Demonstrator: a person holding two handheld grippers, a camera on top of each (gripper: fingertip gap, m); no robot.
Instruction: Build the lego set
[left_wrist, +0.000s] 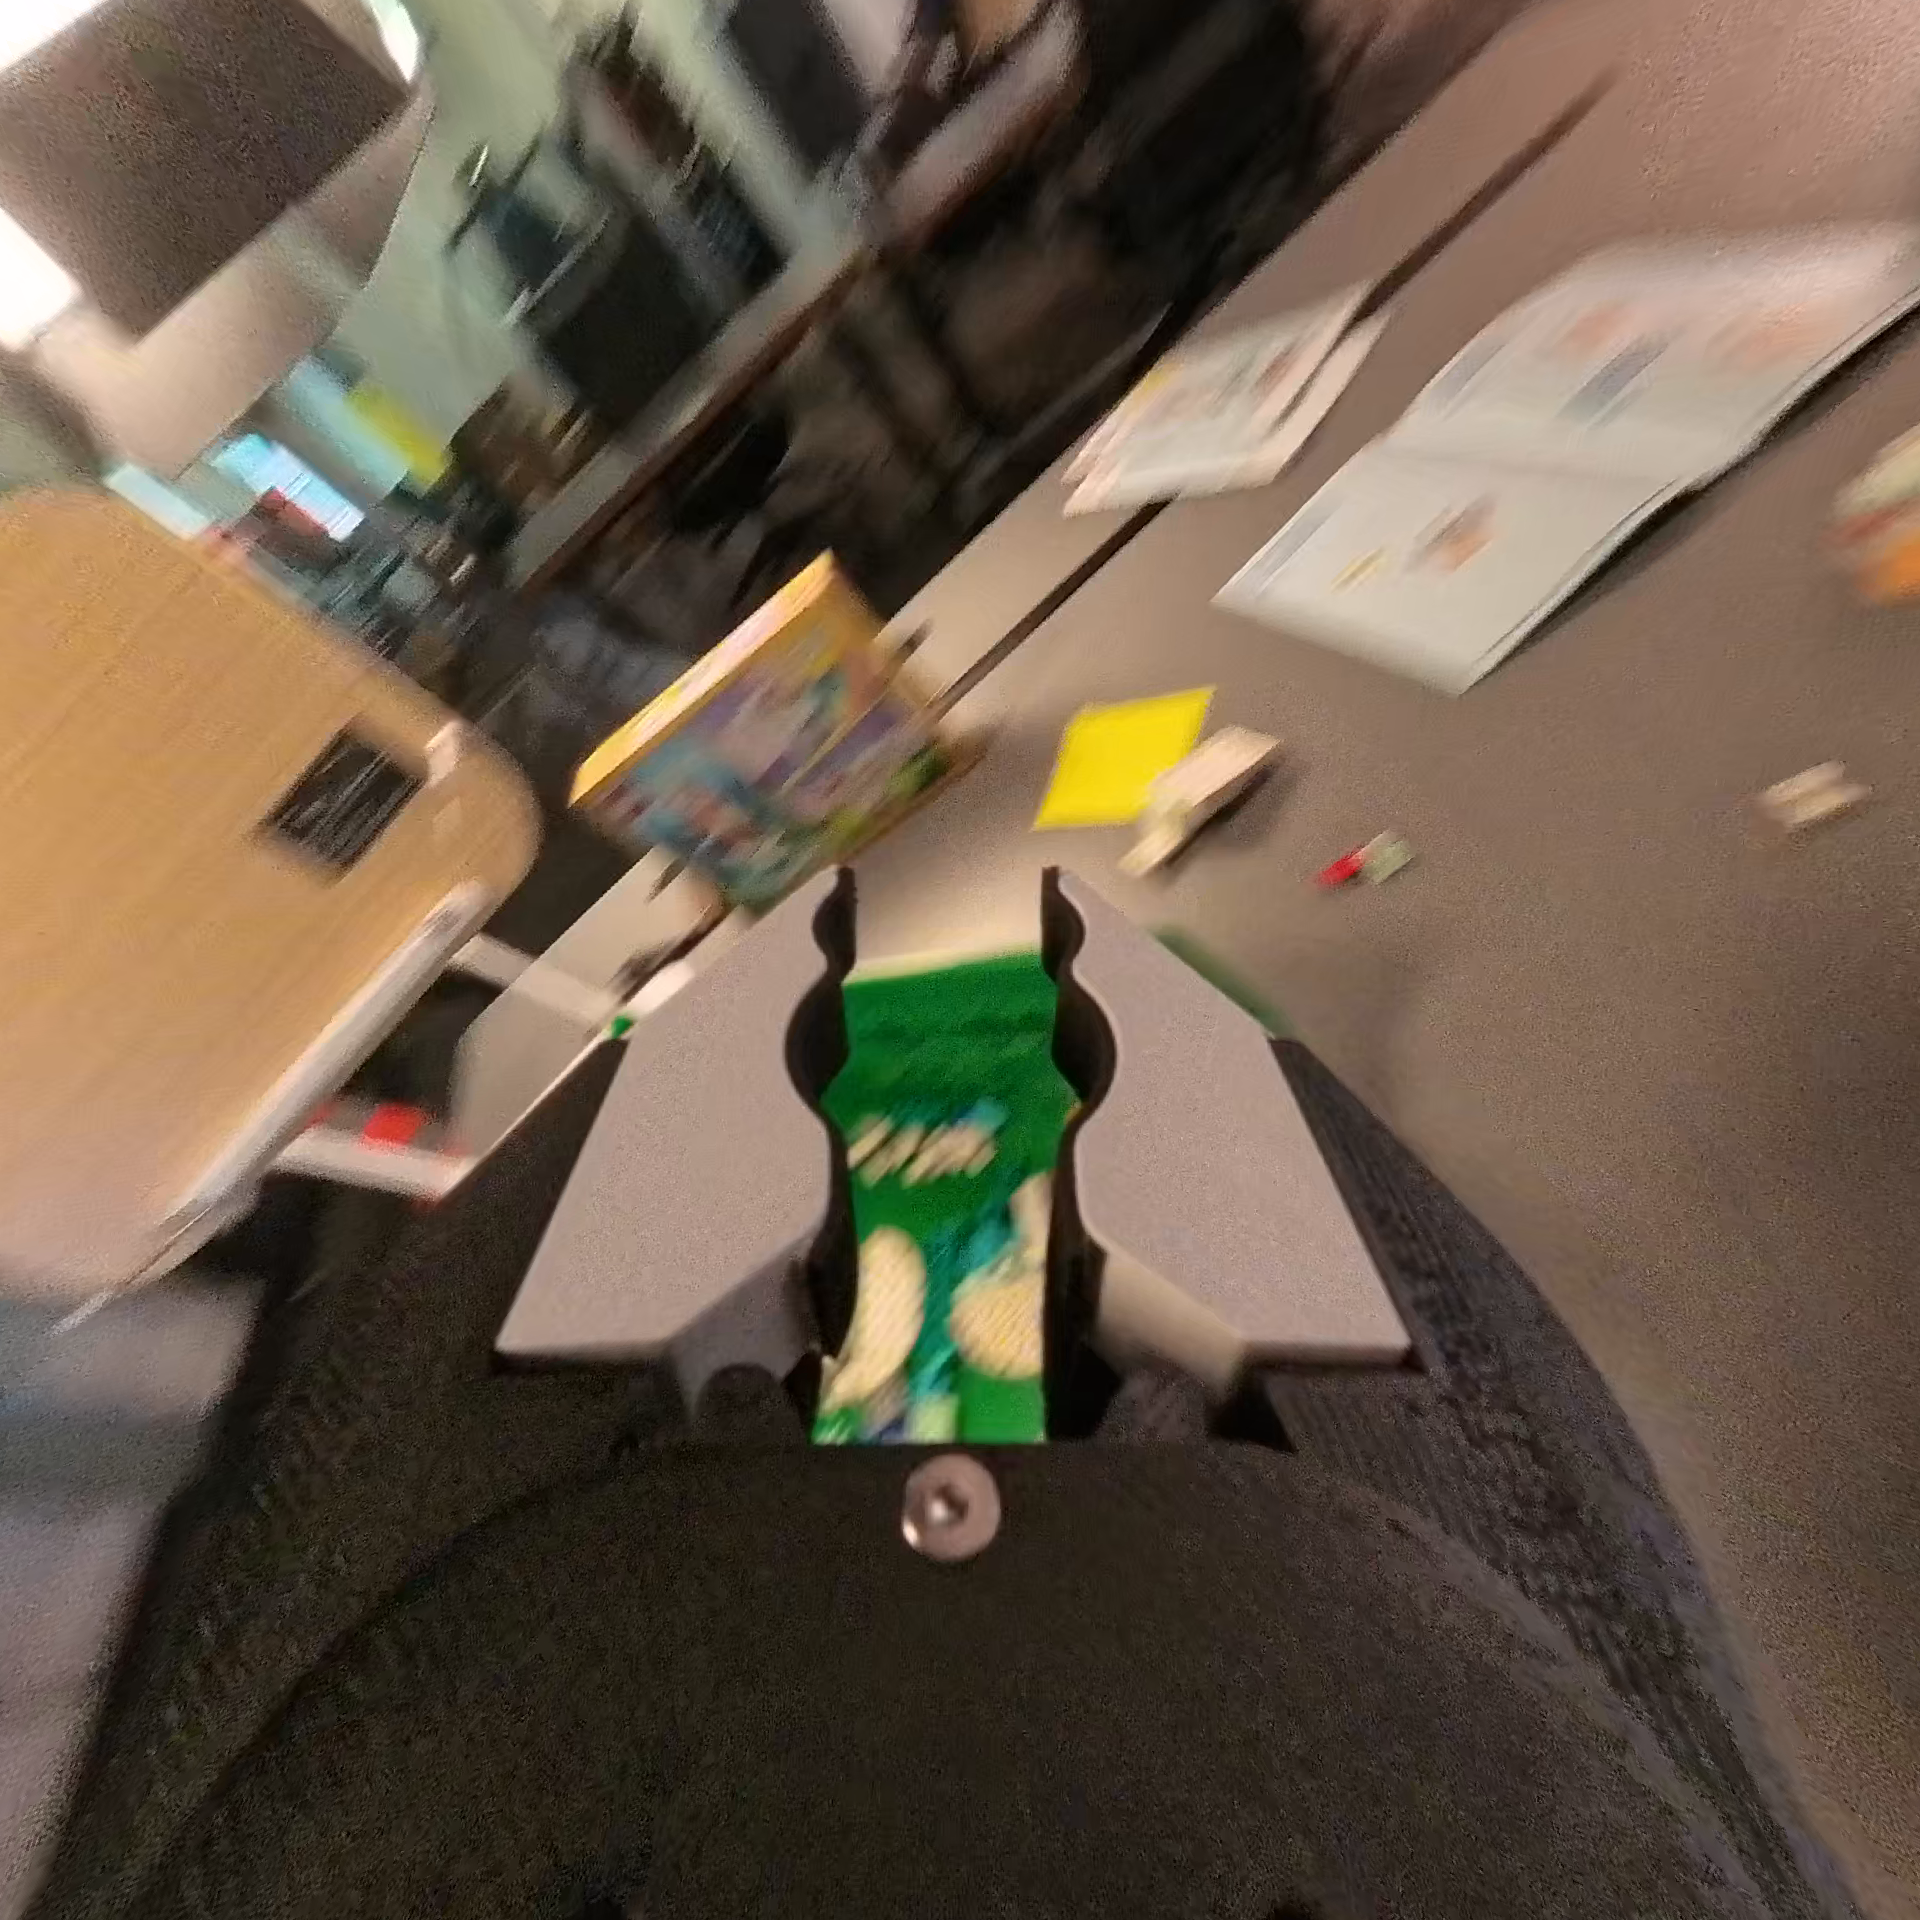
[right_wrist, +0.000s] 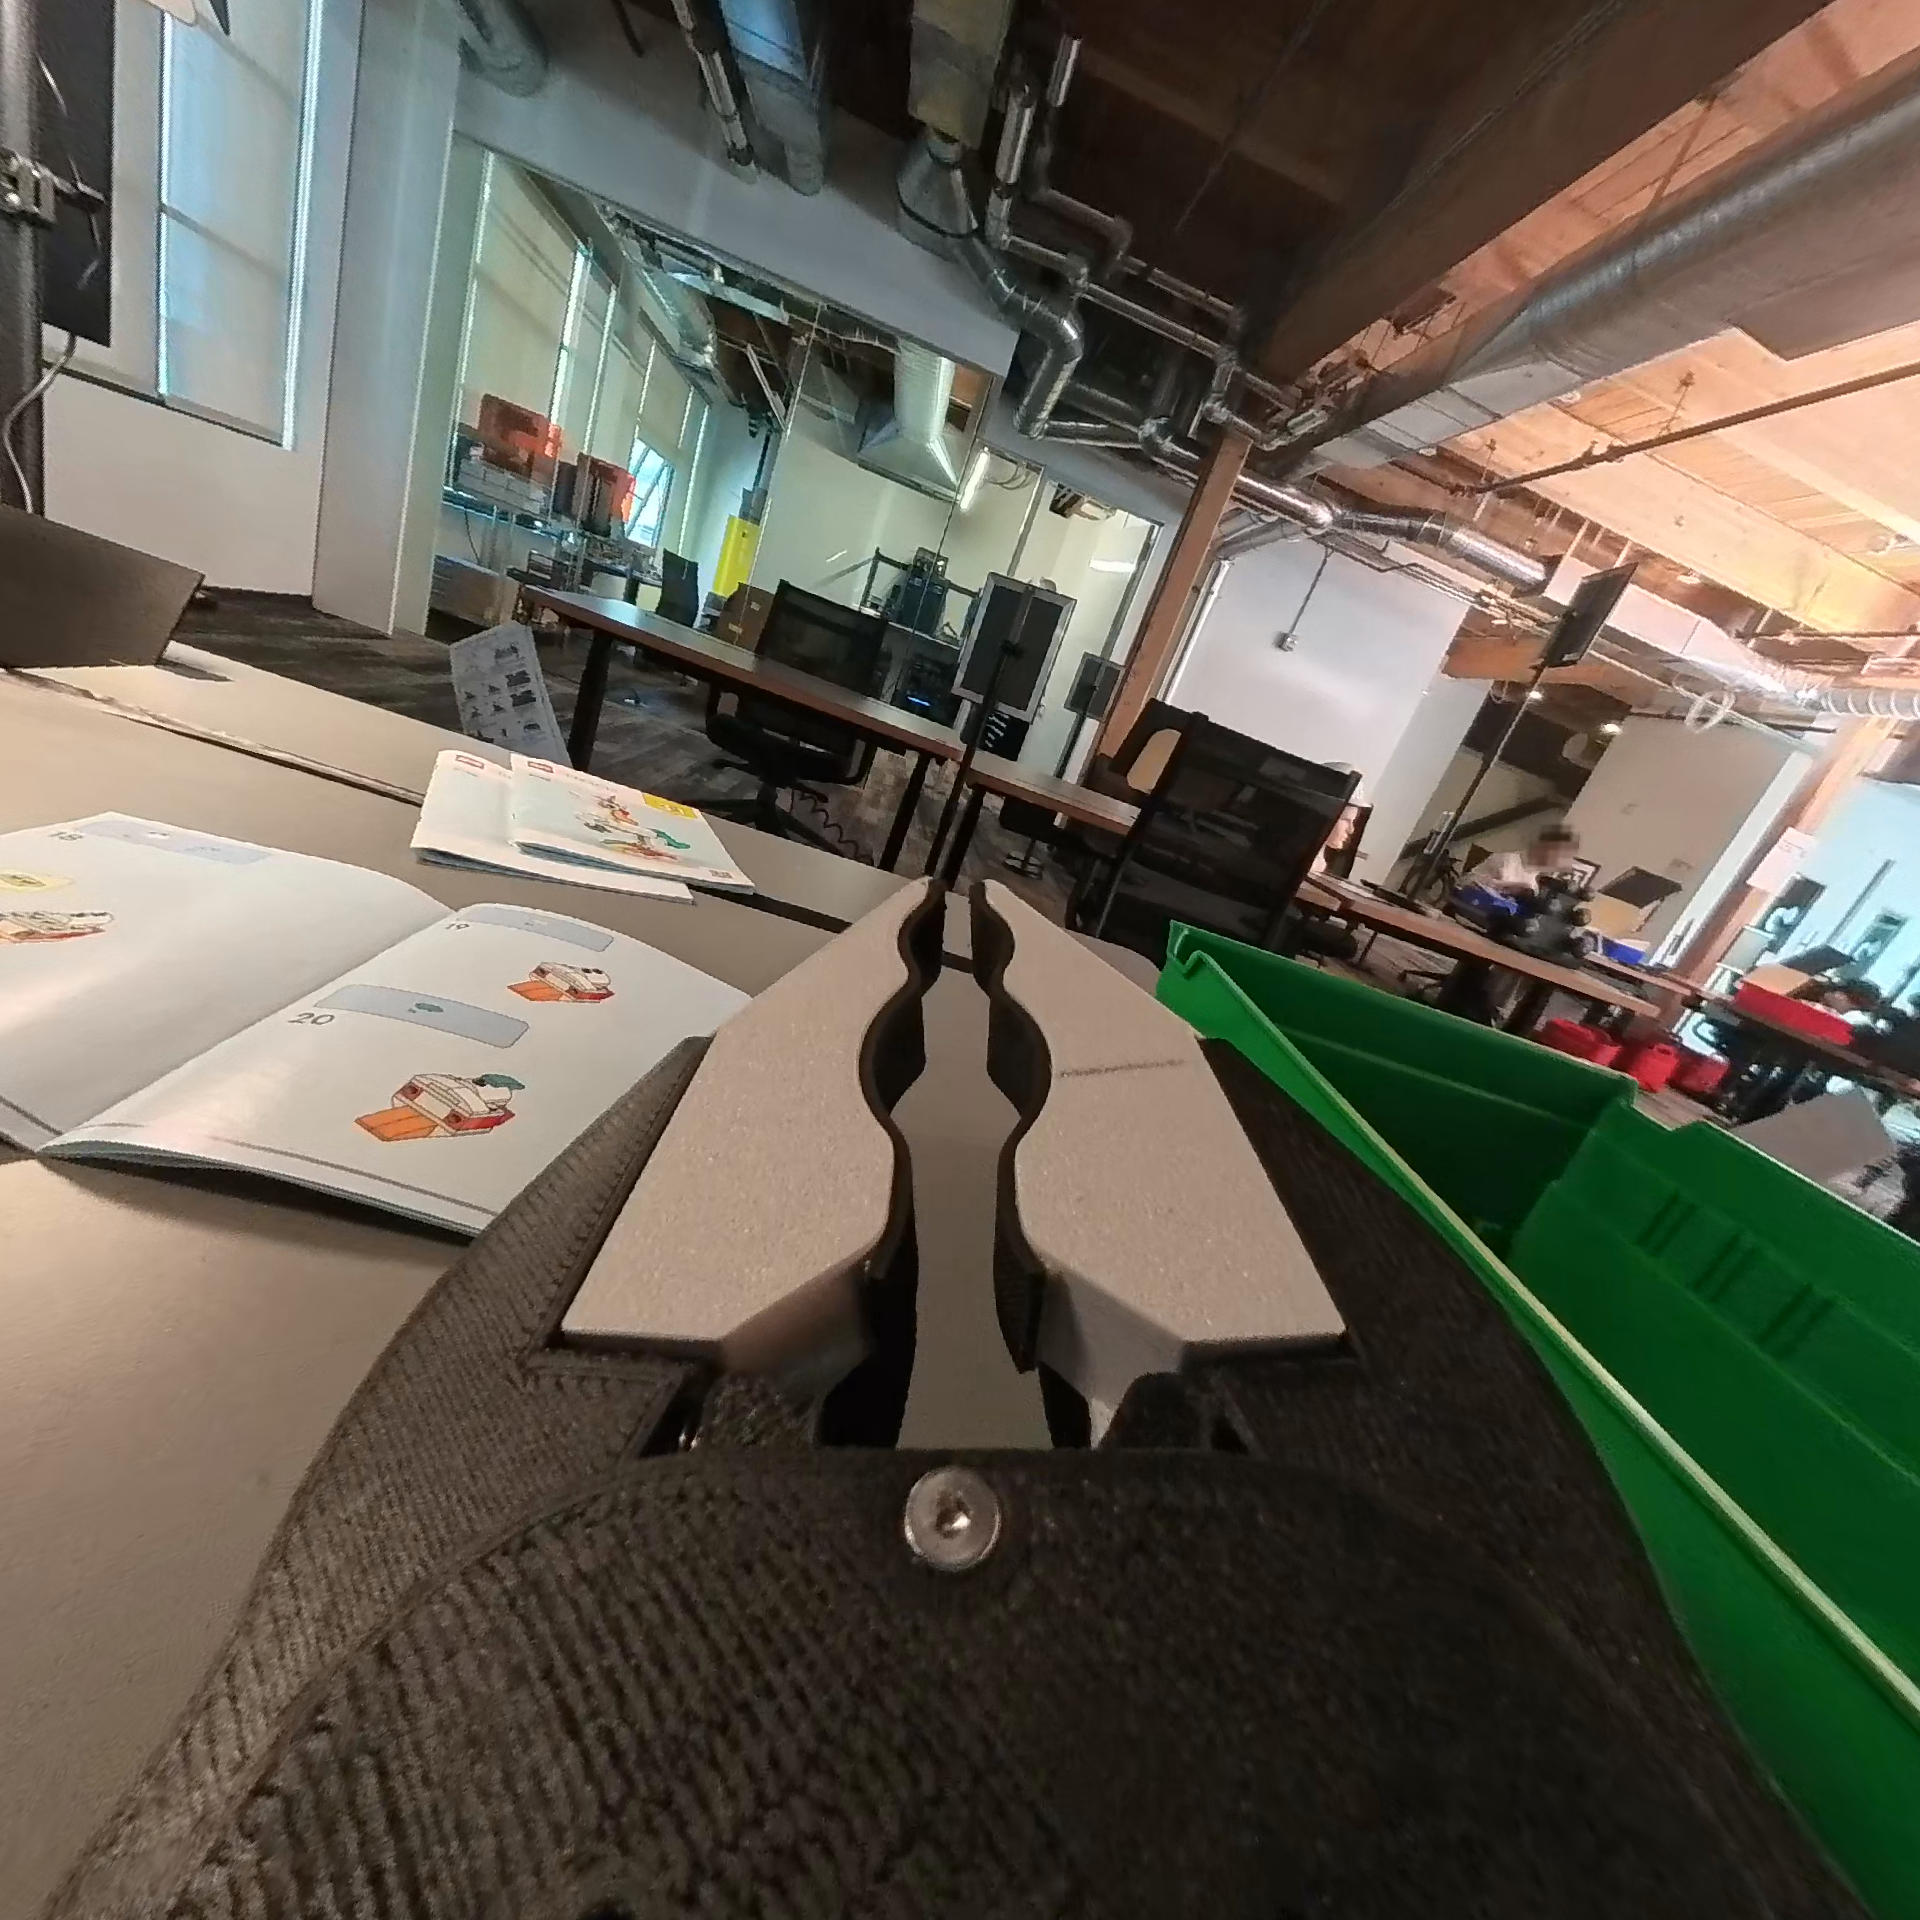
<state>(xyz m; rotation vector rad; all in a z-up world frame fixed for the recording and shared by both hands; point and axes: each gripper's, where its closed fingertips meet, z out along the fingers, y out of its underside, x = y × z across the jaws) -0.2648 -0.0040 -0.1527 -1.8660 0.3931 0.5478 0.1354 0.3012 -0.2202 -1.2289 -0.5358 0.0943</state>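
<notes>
Lego pieces sit scattered on the grey worktop in the blurred left wrist view: a small white piece (left_wrist: 1205, 795) just beside a yellow square sheet (left_wrist: 1127, 753), a tiny red and green bit (left_wrist: 1366, 860) further right, another pale piece (left_wrist: 1813, 795) toward the right edge. The set's box (left_wrist: 774, 758) stands tilted near the worktop's far edge. The left gripper (left_wrist: 948, 883) has its fingers clearly parted, gripping nothing, and it hangs over a green bin (left_wrist: 945, 1049) with pale and blue blurred shapes inside; what they are, I cannot tell.

Over to the right wrist view, and it is sharp. The right gripper (right_wrist: 958, 894) shows only a narrow gap between its fingers, nothing between them, low over the dark worktop (right_wrist: 208, 1403). The green bin (right_wrist: 1558, 1174) is just beside it on the right. An open instruction booklet (right_wrist: 343, 1049) lies on the left part of the worktop, and two closed booklets (right_wrist: 582, 826) lie stacked near the far edge. Beyond, office tables and chairs, and a person (right_wrist: 1527, 862) seated well away.
</notes>
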